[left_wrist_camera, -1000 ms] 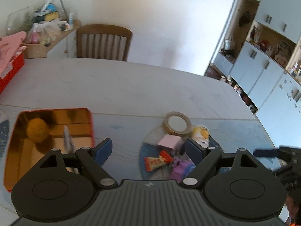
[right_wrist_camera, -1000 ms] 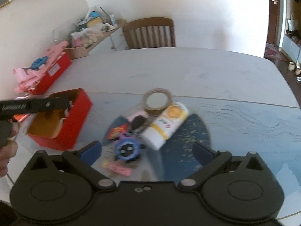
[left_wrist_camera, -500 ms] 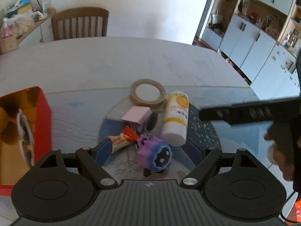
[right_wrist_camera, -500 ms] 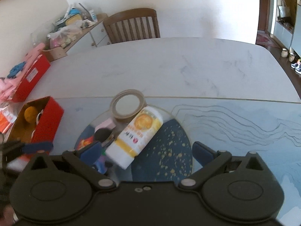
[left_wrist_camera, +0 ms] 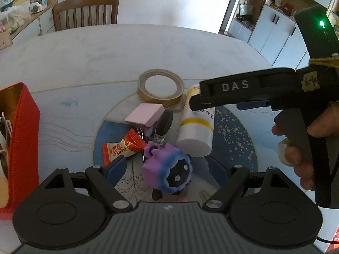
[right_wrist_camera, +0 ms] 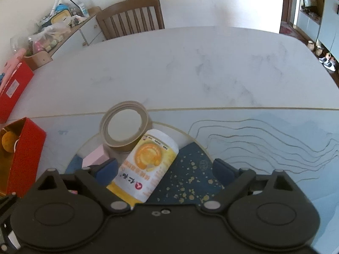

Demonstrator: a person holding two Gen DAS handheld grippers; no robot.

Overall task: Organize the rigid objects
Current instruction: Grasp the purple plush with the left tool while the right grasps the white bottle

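Below, both wide-open grippers, left (left_wrist_camera: 167, 165) and right (right_wrist_camera: 164, 169), hold nothing above a bottle (right_wrist_camera: 146, 163), tape roll (right_wrist_camera: 125, 127) and purple toy (left_wrist_camera: 169, 171), the right's jaws just narrowing.

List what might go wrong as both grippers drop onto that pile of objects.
1. The right gripper, jaws just narrowing, brackets the lying yellow bottle off-centre; it may roll away.
2. The left gripper straddles the purple toy, which leans on the candy wrapper; lifting could drag it.
3. Both tools crowd one pile and may collide.
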